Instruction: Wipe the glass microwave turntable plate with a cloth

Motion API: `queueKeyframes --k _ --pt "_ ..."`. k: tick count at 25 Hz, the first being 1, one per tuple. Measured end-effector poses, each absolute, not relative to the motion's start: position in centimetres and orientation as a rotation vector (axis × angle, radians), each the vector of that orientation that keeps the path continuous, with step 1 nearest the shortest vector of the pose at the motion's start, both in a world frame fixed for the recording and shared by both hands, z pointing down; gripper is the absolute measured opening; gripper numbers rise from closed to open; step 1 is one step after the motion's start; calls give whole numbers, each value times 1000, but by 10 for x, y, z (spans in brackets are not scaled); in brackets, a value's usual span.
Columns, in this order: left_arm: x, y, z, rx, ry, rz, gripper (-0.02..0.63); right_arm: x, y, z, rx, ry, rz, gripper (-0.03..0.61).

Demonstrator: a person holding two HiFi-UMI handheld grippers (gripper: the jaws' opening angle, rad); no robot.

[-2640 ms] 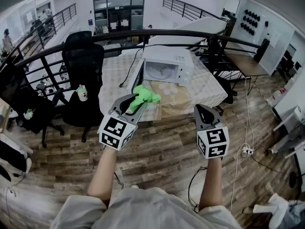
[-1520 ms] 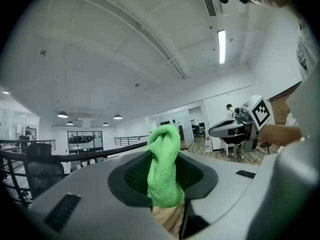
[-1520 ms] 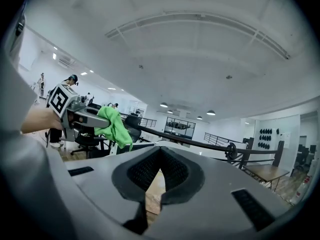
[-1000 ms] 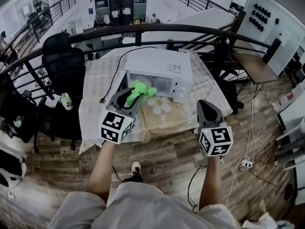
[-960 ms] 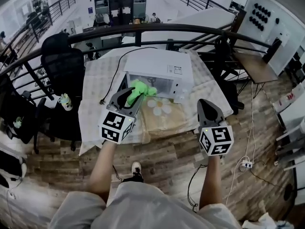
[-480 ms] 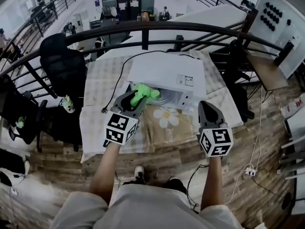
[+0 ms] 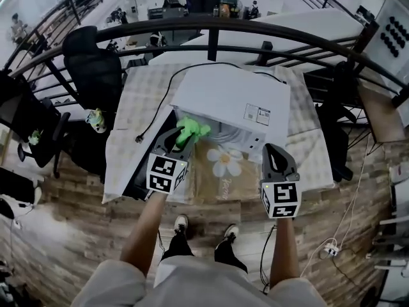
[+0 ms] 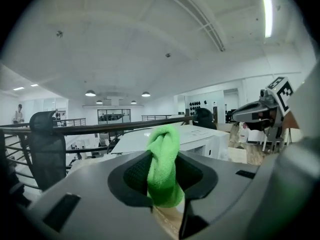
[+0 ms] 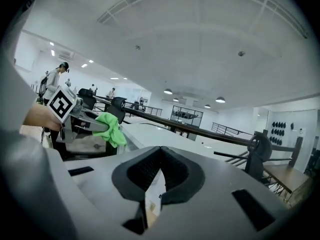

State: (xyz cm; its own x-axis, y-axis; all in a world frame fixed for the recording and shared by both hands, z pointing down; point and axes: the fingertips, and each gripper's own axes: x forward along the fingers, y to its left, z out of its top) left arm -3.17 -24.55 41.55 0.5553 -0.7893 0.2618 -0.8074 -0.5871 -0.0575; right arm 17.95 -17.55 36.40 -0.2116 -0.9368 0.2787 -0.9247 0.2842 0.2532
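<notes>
The left gripper (image 7: pixel 181 141) is pinching the green cloth (image 8: pixel 163 165) in its fingers. Only the head view is showing it at the microwave's (image 7: pixel 231 102) mouth. The right gripper's (image 7: pixel 273 151) fingers are sitting closed, empty.

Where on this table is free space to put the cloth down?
Bare tablecloth lies left of the microwave, beyond the power cord; another patch lies right of it. In front, the daisy mat and left gripper holding the cloth crowd it.

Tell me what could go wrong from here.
The left tool pinches only a bunched fold of the green cloth; wiping pressure might pull it free. The right tool is shut and empty, so nothing would steady the plate inside the microwave; it could spin or shift.
</notes>
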Motion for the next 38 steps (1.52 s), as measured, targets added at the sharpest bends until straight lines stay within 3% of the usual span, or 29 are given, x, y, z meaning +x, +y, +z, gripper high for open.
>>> queueKeyframes --k 16,28,38 --pt "4 -352 601 2541 -1439 599 132 182 -214 481 1577 -2196 164 14" --pt "84 -340 626 2602 -1224 709 132 193 -202 507 1574 -2178 225 14" --pt "164 -311 616 2658 -976 525 132 212 -193 498 1602 -2121 206 14"
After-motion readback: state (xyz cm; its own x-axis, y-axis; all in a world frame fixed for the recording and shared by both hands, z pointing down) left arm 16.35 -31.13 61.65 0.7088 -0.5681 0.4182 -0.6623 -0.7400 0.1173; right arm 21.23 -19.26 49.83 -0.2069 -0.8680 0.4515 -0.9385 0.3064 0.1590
